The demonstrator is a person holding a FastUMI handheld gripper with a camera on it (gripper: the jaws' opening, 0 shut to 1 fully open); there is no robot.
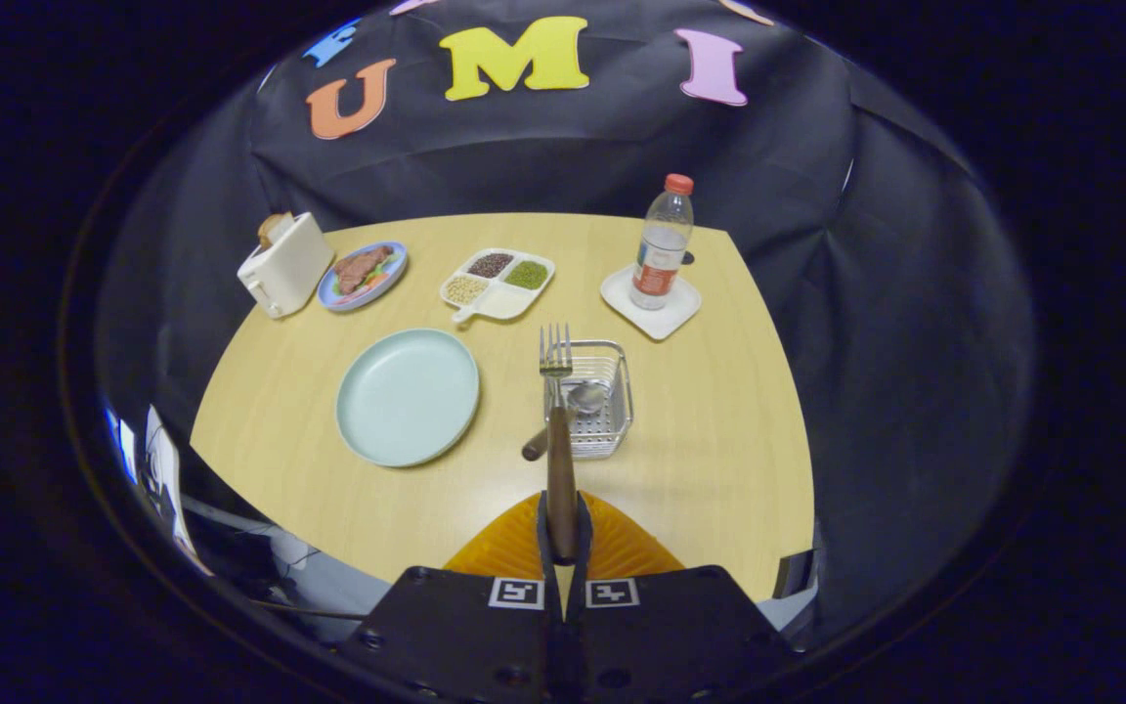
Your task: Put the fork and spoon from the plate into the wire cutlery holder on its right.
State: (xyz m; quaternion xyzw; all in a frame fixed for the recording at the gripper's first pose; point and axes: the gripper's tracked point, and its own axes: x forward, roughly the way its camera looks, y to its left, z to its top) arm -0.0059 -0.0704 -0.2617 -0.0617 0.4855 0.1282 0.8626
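Note:
My gripper (562, 548) is shut on the brown handle of the fork (557, 411), which points away from me with its tines up over the near left rim of the wire cutlery holder (604, 420). The spoon (578, 403) lies in the holder, bowl inside and brown handle sticking out over the left rim toward the plate. The pale green plate (408, 395) sits bare on the table, left of the holder and of the fork.
Beyond the holder stand a water bottle (663, 242) on a white coaster (652, 303), a divided dish of grains (498, 283), a small plate of food (363, 275) and a white toaster (284, 264). The wooden table (719, 440) ends close to my fingers.

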